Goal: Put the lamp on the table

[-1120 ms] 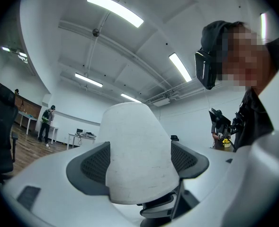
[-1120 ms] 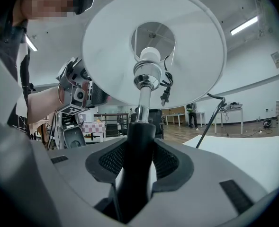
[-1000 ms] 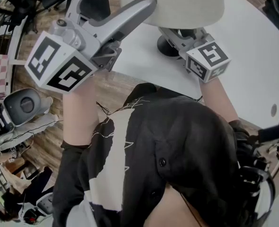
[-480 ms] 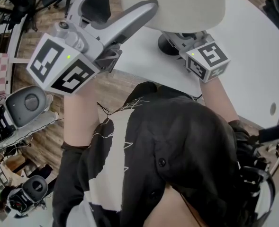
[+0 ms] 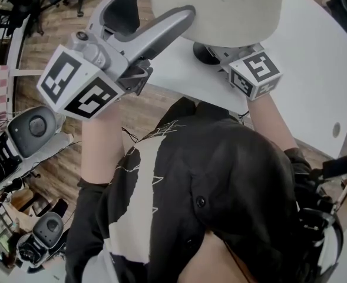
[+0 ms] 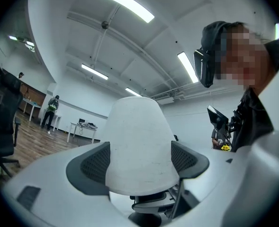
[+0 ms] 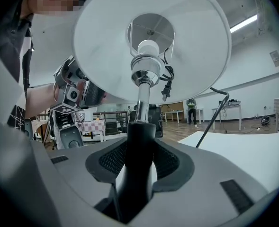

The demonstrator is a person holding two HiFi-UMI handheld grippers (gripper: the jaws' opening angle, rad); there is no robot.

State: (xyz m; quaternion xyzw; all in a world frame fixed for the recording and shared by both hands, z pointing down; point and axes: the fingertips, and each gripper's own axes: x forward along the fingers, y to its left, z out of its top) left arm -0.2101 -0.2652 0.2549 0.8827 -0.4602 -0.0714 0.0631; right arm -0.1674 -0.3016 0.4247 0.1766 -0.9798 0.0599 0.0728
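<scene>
The lamp has a white shade (image 5: 220,10), a chrome stem (image 7: 141,96) over a black lower stem (image 7: 135,150), and a black base (image 5: 204,53) that shows over the white table (image 5: 314,58). Whether the base rests on the table I cannot tell. My left gripper (image 5: 185,13) is shut on the shade (image 6: 139,145), one dark pad against each side. My right gripper (image 5: 218,52) is below the shade, shut on the black lower stem, which fills the gap between its jaws (image 7: 138,162). The bulb (image 7: 148,47) shows inside the shade from below.
The table's near edge (image 5: 179,96) runs just in front of the person's body. The lamp's plug (image 7: 166,91) dangles under the shade. A dark office chair (image 5: 117,7) stands beyond the left gripper on the wooden floor. Grey equipment (image 5: 35,128) sits on the floor at left.
Both grippers and the lamp have shifted slightly up and to the right in the head view. Both grips are unchanged.
</scene>
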